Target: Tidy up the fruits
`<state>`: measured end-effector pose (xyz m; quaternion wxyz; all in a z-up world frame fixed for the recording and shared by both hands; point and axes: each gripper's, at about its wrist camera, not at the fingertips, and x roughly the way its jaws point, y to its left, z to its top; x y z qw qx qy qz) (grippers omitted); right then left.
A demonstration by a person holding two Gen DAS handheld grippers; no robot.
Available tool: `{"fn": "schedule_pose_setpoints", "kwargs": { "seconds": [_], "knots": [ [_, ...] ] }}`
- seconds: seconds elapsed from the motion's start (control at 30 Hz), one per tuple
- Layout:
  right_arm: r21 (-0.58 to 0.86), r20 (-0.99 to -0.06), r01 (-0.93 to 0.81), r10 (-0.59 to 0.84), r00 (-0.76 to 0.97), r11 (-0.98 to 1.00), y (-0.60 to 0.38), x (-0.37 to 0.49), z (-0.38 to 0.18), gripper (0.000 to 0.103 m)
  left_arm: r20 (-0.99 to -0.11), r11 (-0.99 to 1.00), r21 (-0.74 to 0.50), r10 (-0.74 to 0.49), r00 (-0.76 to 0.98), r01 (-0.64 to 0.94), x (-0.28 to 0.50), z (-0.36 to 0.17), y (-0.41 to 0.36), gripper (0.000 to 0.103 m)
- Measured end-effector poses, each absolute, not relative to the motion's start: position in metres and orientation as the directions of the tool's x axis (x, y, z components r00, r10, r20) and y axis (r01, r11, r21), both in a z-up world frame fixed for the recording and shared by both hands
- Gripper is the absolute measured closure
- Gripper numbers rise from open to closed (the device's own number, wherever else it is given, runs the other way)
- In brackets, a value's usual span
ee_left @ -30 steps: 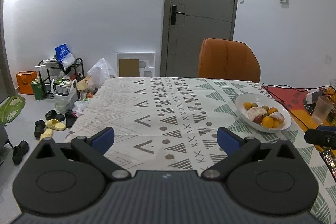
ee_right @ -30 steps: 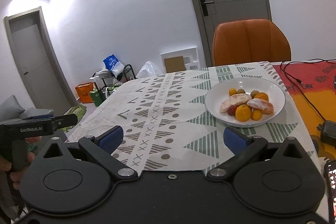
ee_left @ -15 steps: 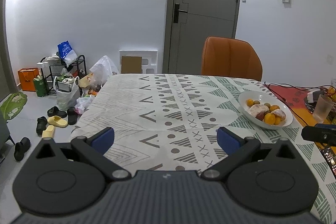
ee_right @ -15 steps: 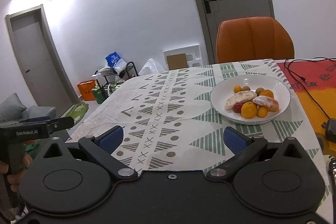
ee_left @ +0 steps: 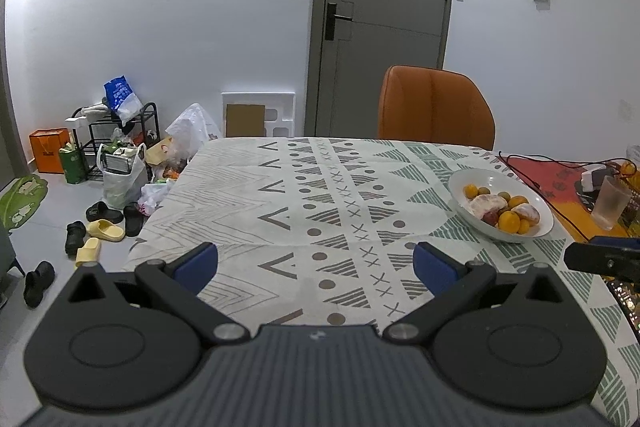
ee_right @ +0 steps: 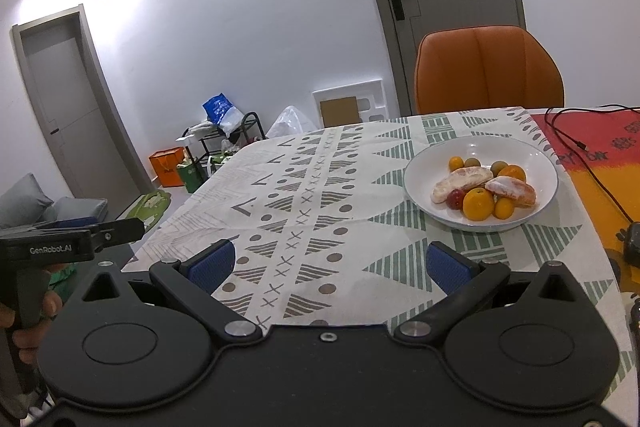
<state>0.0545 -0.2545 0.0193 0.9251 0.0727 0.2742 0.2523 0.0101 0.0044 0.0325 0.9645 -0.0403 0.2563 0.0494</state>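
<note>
Fruits, orange, red and green, piled in white ceramic bowl [ee_right: 480,183] on patterned desk [ee_right: 304,203], ahead-right of right gripper [ee_right: 330,263]; nearer it than left gripper [ee_left: 316,263]. Both fingers spread, empty.

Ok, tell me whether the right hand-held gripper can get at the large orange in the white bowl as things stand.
Probably yes: the right hand-held gripper is open, only bare patterned tablecloth lies before the white bowl, and the large orange sits at the near side.
</note>
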Motion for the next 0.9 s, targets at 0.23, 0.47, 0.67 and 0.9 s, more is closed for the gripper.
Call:
{"fn": "schedule_pose_setpoints", "kwargs": {
  "seconds": [0.23, 0.47, 0.67, 0.9],
  "knots": [
    [0.271, -0.470, -0.426, 0.505, 0.724, 0.863, -0.2554, 0.0543, 0.0182, 0.000, -0.504, 0.993, -0.051, 0.069, 0.861, -0.110, 0.0103, 0.0310, 0.0023, 0.000],
    [0.270, -0.470, -0.430, 0.508, 0.722, 0.862, -0.2559, 0.0547, 0.0182, 0.000, -0.506, 0.993, -0.052, 0.069, 0.860, -0.110, 0.0104, 0.0309, 0.0020, 0.000],
    [0.270, -0.471, -0.430, 0.508, 0.721, 0.861, -0.2553, 0.0545, 0.0180, 0.000, -0.507, 0.992, -0.053, 0.068, 0.859, -0.110, 0.0104, 0.0302, 0.0026, 0.000],
    [0.268, -0.472, -0.433, 0.509, 0.719, 0.861, -0.2545, 0.0544, 0.0175, 0.000, -0.508, 0.992, -0.054, 0.070, 0.859, -0.112, 0.0101, 0.0293, 0.0030, 0.000]
  ]
}}
